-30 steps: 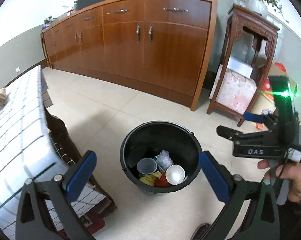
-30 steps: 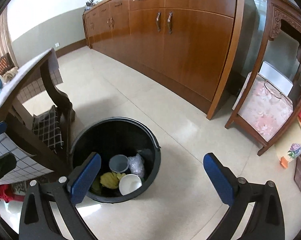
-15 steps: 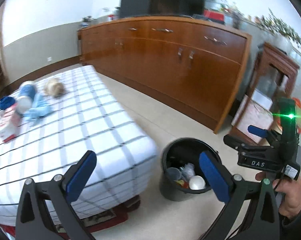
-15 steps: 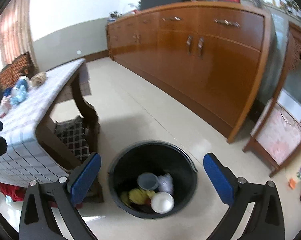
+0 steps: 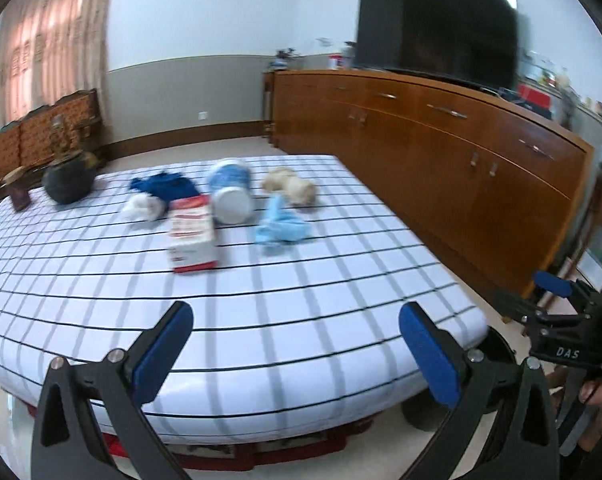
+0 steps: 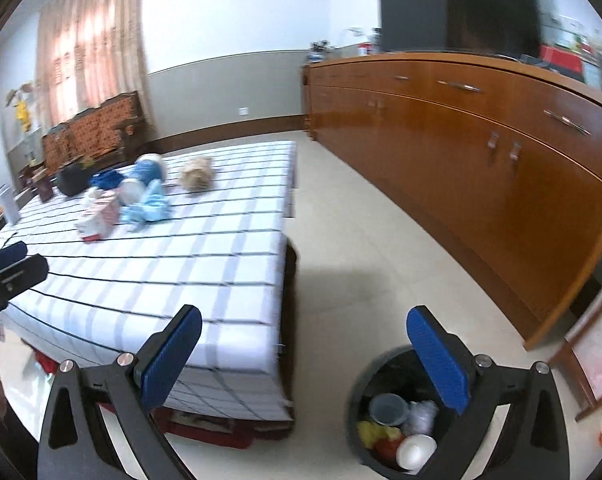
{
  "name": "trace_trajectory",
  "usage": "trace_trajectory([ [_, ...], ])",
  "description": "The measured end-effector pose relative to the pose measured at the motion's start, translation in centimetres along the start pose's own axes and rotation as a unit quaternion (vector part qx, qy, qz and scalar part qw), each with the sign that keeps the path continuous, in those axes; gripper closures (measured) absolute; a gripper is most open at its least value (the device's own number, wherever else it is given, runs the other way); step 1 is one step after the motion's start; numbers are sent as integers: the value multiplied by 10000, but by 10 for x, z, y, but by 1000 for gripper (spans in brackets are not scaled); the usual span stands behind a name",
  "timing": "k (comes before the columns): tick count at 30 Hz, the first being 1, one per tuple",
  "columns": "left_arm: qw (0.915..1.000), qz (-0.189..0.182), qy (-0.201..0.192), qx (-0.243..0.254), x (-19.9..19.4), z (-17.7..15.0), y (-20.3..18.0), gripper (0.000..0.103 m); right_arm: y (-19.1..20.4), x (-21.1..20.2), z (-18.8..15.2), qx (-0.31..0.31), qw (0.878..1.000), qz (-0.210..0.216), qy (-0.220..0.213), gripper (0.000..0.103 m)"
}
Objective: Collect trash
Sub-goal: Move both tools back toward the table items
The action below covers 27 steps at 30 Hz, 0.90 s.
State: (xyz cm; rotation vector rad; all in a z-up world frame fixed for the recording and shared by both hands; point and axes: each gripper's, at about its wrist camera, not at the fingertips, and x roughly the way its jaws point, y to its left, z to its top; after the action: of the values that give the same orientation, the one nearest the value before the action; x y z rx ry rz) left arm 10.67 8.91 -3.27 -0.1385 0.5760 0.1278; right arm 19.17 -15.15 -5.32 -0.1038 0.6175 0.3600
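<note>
Trash lies across the far half of the checked tablecloth [image 5: 261, 308]: a red and white carton [image 5: 191, 239], a blue and white cup on its side [image 5: 231, 191], a light blue crumpled piece [image 5: 281, 226], a beige wad [image 5: 291, 186], a white wad [image 5: 143, 207] and a dark blue cloth [image 5: 163, 186]. My left gripper [image 5: 297, 348] hangs open over the table's near edge, holding nothing. My right gripper [image 6: 305, 354] is open and holds nothing beside the table corner, above the black bin [image 6: 365, 396], which holds cups and scraps. The carton [image 6: 99, 220] also shows in the right wrist view.
A long wooden sideboard [image 5: 461, 160] with a black television [image 5: 437, 28] runs along the right. A dark round pot [image 5: 69, 182] stands at the table's far left. Tiled floor [image 6: 361, 240] lies open between table and sideboard. A carved wooden bench [image 6: 93, 132] stands by the curtained window.
Both cameras have tilted up from the bin to the table. The left gripper has swung left over the tablecloth, and the trash on it has come into view. Both stay open.
</note>
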Motion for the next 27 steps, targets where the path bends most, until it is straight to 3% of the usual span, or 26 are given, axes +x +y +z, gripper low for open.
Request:
trace_trajectory([
  [10, 9982, 533, 82, -246, 13, 7, 58, 2, 74, 31, 30, -359, 9980, 397, 350, 0],
  [16, 9979, 509, 216, -336, 33, 19, 76, 13, 101, 55, 56, -496, 9962, 573, 429, 0],
  [21, 9975, 512, 358, -330, 58, 28, 80, 17, 119, 81, 78, -615, 9947, 640, 514, 1],
  [24, 9969, 485, 500, -354, 75, 32, 81, 22, 128, 102, 86, -657, 9930, 698, 689, 7],
  [27, 9964, 472, 552, -426, 86, 38, 83, 26, 136, 123, 94, -662, 9912, 769, 853, 20],
])
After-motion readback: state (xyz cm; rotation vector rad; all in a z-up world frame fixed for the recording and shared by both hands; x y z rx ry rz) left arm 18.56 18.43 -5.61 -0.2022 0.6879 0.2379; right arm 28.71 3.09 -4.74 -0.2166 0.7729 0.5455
